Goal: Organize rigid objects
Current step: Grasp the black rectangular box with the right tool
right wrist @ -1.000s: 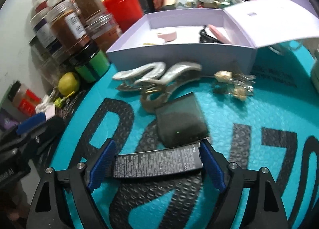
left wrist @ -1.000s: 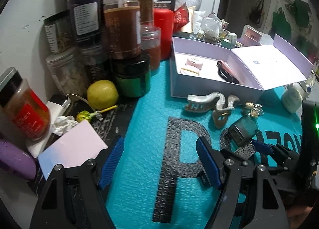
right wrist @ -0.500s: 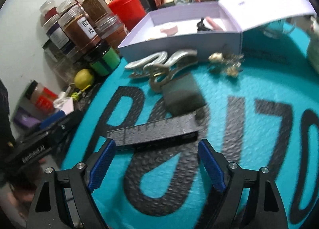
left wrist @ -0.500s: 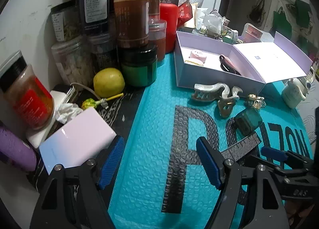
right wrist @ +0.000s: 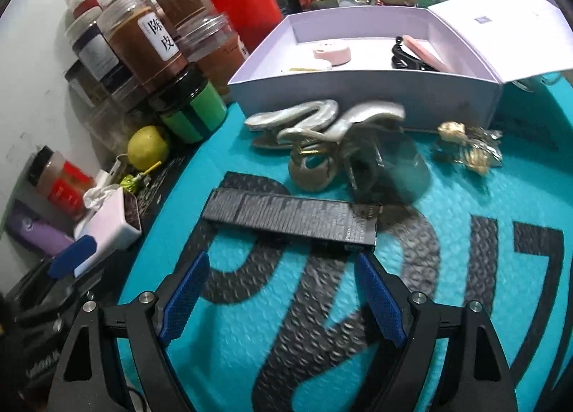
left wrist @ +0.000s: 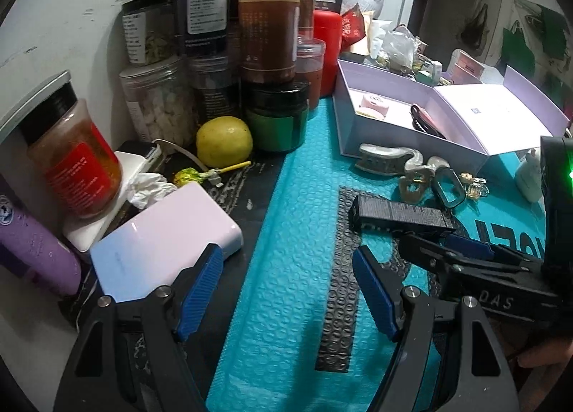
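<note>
Black carton (right wrist: 292,220) (apparently free) before claw (right wrist: 283,299)

Count, bench contents:
- Silver hair clips (right wrist: 322,129): 2, touching.
- Long black box (right wrist: 292,218): 1.
- Open lavender box (right wrist: 365,93): 1; holds 1 pink round case (right wrist: 331,53) and 1 black clip (right wrist: 404,57).
- Lemon (left wrist: 224,141): 1.
- Red canister (right wrist: 247,7): 1.
- Green jar (right wrist: 191,107): 1.
- Power banks (left wrist: 164,240): 2.
- Stacked clear jars: number uncertain, partly hidden.
</note>
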The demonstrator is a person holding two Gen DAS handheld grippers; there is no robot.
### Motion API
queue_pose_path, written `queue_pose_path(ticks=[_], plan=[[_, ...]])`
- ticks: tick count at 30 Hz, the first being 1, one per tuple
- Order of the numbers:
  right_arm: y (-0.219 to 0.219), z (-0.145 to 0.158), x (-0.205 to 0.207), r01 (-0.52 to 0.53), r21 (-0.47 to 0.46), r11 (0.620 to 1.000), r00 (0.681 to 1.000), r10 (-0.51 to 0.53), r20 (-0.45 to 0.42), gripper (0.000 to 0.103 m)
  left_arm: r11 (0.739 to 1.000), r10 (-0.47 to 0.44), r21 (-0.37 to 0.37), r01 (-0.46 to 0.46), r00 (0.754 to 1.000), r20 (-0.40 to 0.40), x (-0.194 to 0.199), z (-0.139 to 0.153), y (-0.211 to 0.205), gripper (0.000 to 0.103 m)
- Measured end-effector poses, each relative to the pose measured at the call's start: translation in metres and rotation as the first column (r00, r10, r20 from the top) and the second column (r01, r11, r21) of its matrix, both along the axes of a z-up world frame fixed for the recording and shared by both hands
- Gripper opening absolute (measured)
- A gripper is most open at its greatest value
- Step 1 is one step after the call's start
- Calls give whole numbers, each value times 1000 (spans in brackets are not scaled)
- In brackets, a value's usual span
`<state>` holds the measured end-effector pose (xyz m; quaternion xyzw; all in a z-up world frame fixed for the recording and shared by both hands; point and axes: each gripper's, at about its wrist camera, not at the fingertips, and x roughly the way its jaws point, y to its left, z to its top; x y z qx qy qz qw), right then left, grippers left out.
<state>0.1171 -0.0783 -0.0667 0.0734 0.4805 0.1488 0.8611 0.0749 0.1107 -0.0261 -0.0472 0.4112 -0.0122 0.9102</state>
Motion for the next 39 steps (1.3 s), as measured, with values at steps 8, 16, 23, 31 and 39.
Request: queue_pose_path(ticks=[8, 16, 23, 31, 39], plan=[[-13, 17, -12, -7, -12, 1000, 998, 8, 68, 85, 1000, 10, -12, -10, 1000, 5, 5, -1, 11, 75], [-23, 3, 3, -72, -36, 997, 997, 73, 29, 85, 998, -38, -46, 38, 999, -11, 12, -5, 2, 75], [-15, 1, -1, -140, -59, 988, 988, 143, 58, 65, 998, -43, -44, 42, 999, -19, 14, -8, 0, 75], [-4, 4, -14, -252, -98, 963, 965, 258, 51, 35, 999, -18, -49, 18, 1000, -9, 14, -6, 7, 75], [4, 10, 4, -278, -155, 948, 953, 293, 81, 55, 999, -27, -40, 26, 999, -24, 15, -10, 6, 75]])
